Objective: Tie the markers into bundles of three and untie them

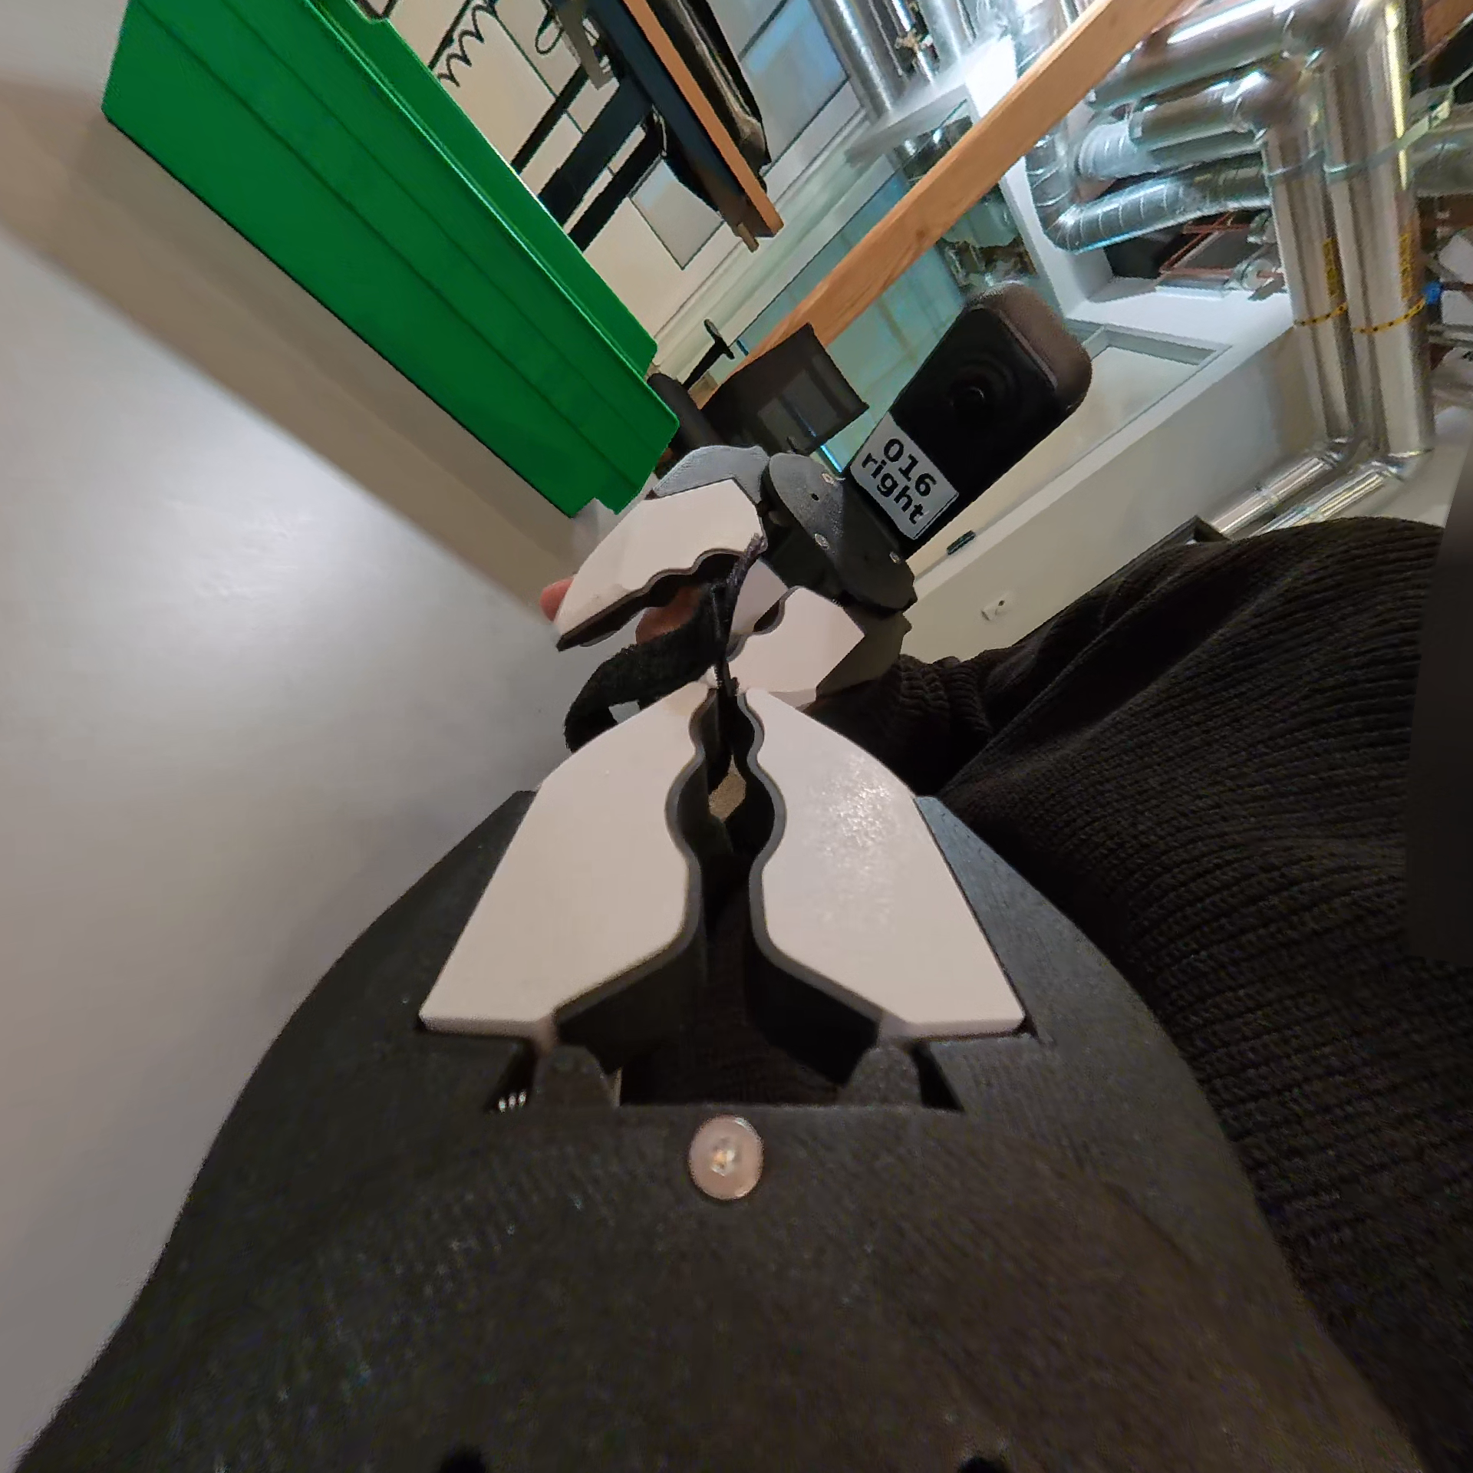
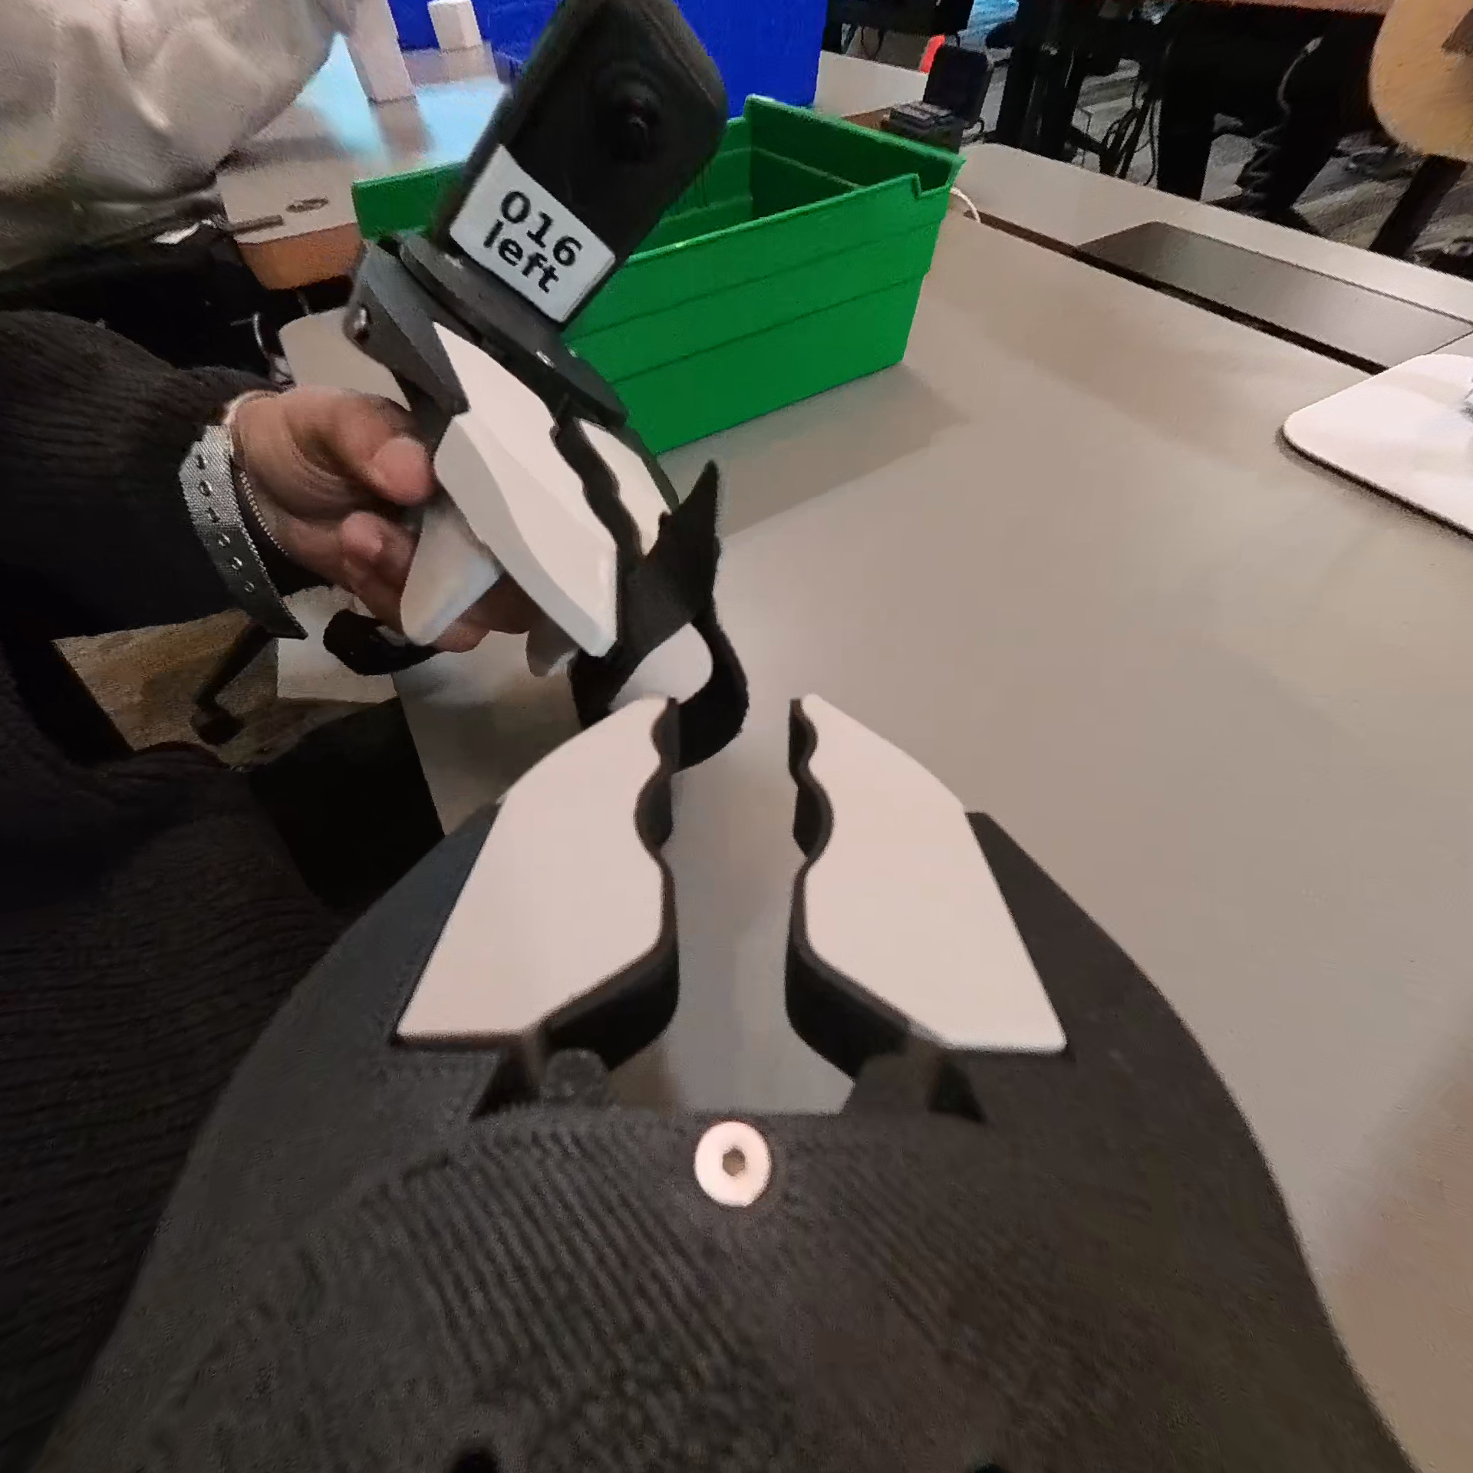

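Observation:
My left gripper (image 1: 725, 701) is shut on a black fabric strap (image 1: 638, 669), pinched at the fingertips. The right wrist view shows that left gripper (image 2: 638, 654) held up over the grey table (image 2: 1036, 638) by a hand (image 2: 335, 494). The strap (image 2: 677, 558) hangs from its jaws and curls downward. My right gripper (image 2: 733, 705) is open, and the strap's lower curl lies just inside its left fingertip. In the left wrist view the right gripper (image 1: 638, 654) faces mine, tips almost touching, with the strap's loop between its fingers.
A green plastic bin (image 2: 757, 319) stands on the table behind the grippers, and it also shows in the left wrist view (image 1: 359, 223). A white flat pad (image 2: 1387, 446) lies at the right edge. A black knit sleeve (image 1: 1196, 797) fills the right side. A person in white sits behind. The grippers are tip to tip, or close to it.

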A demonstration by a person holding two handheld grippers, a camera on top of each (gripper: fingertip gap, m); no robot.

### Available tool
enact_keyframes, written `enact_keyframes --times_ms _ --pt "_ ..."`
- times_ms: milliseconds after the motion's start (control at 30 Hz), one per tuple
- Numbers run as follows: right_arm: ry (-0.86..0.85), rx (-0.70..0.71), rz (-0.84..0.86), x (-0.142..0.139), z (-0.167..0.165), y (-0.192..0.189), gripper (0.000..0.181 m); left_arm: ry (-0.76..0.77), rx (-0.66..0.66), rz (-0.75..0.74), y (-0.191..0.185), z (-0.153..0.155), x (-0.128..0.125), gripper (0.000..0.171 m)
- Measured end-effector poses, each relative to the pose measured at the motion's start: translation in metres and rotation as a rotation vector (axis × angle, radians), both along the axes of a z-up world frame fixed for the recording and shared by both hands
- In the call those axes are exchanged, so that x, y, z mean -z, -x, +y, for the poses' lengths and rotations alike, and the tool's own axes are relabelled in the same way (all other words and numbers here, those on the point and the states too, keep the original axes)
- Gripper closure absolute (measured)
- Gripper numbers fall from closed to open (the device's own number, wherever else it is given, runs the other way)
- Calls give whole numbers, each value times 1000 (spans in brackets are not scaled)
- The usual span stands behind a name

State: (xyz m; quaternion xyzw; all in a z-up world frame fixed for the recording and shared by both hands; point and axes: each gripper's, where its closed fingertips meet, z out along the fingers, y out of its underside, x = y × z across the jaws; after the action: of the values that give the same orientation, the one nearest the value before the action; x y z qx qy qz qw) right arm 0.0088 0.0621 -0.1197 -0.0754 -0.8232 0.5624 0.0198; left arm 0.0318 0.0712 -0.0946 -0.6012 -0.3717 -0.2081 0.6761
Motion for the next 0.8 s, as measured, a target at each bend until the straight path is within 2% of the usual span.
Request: enact_keyframes --times_ms 200,300,533,800 --pt "89 -40 -4 -15 -1 -7 157 -75 93 -39 -11 5 -6 169" --pt "123 -67 9 -22 -1 -12 165 -76 138 -30 -18 9 -7 169" --pt "146 -85 18 -26 -1 -15 176 -91 144 -30 -20 10 -10 169" --pt "153 -9 -196 -22 3 2 179 -50 132 9 -20 12 -7 168"
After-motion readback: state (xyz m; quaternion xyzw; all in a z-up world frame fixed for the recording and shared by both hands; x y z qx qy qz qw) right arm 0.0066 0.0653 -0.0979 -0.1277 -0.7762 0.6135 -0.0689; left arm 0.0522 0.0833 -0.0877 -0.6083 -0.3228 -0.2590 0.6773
